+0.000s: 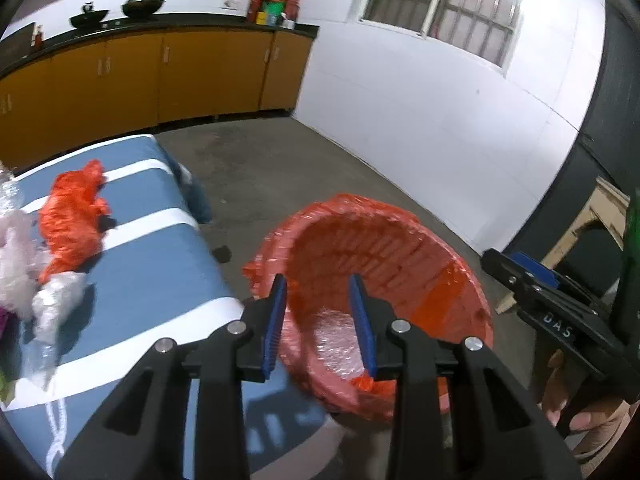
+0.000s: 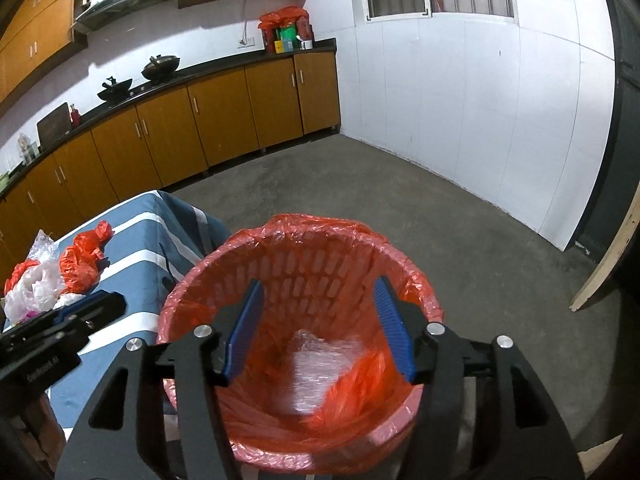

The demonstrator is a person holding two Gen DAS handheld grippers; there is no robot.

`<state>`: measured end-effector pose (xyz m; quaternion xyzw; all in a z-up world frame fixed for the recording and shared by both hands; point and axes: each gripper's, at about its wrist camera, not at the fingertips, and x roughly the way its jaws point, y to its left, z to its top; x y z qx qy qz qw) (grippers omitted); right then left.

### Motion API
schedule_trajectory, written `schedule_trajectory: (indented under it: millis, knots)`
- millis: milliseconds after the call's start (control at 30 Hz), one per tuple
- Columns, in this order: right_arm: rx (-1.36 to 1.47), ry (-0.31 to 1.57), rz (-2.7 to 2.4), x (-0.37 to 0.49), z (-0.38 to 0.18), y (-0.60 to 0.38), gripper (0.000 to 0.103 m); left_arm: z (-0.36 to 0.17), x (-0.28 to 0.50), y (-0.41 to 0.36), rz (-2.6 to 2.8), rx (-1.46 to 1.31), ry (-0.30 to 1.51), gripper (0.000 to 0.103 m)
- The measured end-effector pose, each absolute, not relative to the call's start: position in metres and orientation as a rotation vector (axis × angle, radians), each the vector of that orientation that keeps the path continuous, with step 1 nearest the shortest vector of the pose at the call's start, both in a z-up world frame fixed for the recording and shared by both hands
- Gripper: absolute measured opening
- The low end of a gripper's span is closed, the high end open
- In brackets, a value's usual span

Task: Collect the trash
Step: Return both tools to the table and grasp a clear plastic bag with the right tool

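Left wrist view: left gripper (image 1: pixel 322 322) was open, moderate gap between the blue pads (image 1: pixel 275 330), nothing held. It hovered at the near-left rim of the red-lined waste basket (image 1: pixel 440 248), which stood on the concrete floor (image 1: pixel 280 160) just beside the table. A crumpled clear plastic wrap (image 1: pixel 336 344) lay in the basket bottom, a bit of orange plastic next to it. On the blue-and-white striped tablecloth (image 1: pixel 160 264): a crumpled orange plastic bag (image 1: pixel 72 220), and touching it on the near side a pile of white/clear plastic bags (image 1: pixel 24 272). The right gripper (image 1: pixel 520 276) showed at the right edge with the person's hand (image 1: pixel 580 412) below it; fingers seen side-on, gap not readable from here.

Right wrist view: right gripper (image 2: pixel 320 326) was wide open, empty, positioned directly above the mouth of the waste basket (image 2: pixel 208 276). Clear plastic wrap (image 2: pixel 320 368) was blurred, inside the basket low down; can't tell if resting or in the air. Orange plastic bag (image 2: pixel 82 260) and white/clear plastic bags (image 2: pixel 32 292) were on the tablecloth (image 2: pixel 136 240) left of the basket. Left gripper (image 2: pixel 72 316) was visible at the left edge, over the table corner, close to the basket rim. Wooden cabinets (image 2: pixel 224 112) with two woks (image 2: pixel 160 66) on the counter ran along the far wall.
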<state>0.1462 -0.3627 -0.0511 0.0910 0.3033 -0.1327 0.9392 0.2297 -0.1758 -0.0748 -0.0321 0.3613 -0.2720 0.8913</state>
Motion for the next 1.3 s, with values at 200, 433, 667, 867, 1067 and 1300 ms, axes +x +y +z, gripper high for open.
schedule_trajectory:
  millis: [200, 433, 667, 867, 1067, 1300]
  knots:
    - [0.153, 0.615, -0.245, 0.149, -0.046, -0.342, 0.058, -0.063, 0.220, -0.137, -0.476, -0.069, 0.695, 0.037]
    - [0.099, 0.622, -0.159, 0.164, -0.046, -0.296, 0.058, -0.050, 0.205, -0.069, -0.328, -0.068, 0.625, 0.041]
    - [0.061, 0.642, -0.014, 0.185, -0.049, -0.223, 0.058, -0.049, 0.187, 0.021, -0.122, -0.100, 0.588, 0.045]
    - [0.010, 0.668, 0.096, 0.207, -0.061, -0.149, 0.057, -0.058, 0.171, 0.098, 0.075, -0.113, 0.580, 0.050]
    - [-0.006, 0.703, 0.150, 0.231, -0.074, -0.092, 0.055, -0.069, 0.158, 0.150, 0.185, -0.162, 0.594, 0.056]
    - [0.023, 0.768, 0.131, 0.257, -0.097, -0.057, 0.054, -0.074, 0.156, 0.186, 0.221, -0.203, 0.590, 0.058]
